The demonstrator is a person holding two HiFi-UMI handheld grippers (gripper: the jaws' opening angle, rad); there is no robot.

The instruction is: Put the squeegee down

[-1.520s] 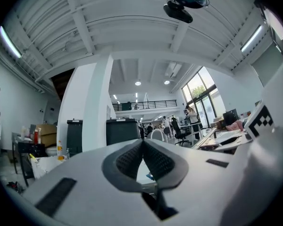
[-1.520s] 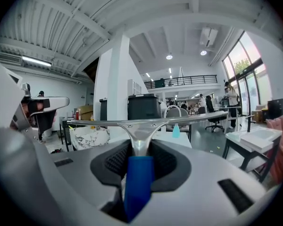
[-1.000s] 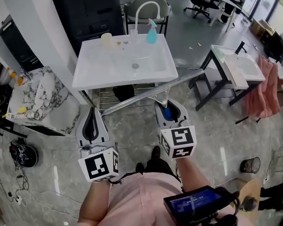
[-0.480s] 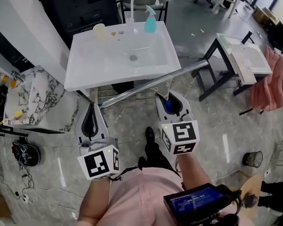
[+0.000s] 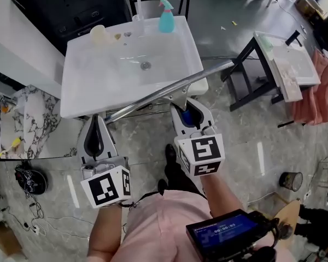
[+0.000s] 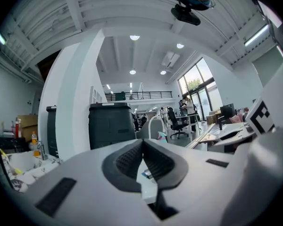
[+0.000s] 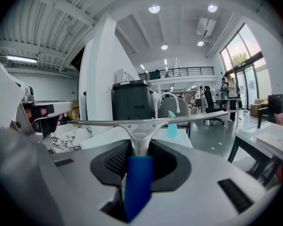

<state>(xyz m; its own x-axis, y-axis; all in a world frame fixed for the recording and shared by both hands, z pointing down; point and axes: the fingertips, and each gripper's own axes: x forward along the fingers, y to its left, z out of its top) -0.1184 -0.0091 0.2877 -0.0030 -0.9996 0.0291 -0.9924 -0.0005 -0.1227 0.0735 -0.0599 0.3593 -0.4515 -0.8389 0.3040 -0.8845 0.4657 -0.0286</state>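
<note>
The squeegee (image 5: 169, 89) has a long metal blade and a blue handle (image 7: 139, 182). My right gripper (image 5: 187, 109) is shut on that handle and holds the squeegee level, with the blade (image 7: 146, 121) crossing above the front edge of the white sink (image 5: 98, 86). My left gripper (image 5: 94, 125) hangs to the left, just short of the sink's front edge. In the left gripper view its pads meet with nothing between them (image 6: 142, 145).
A teal spray bottle (image 5: 165, 15), a pale cup (image 5: 98, 34) and a faucet (image 7: 172, 98) stand at the sink's back rim. A black cabinet (image 5: 71, 4) is behind it. A marble slab (image 5: 22, 119) lies left; a black-legged table (image 5: 284, 64) and pink cloth (image 5: 311, 100) are right.
Both grippers and the squeegee have moved forward toward the sink. The blade, earlier in front of the sink, now lies over its front edge. Neither grip has changed.
</note>
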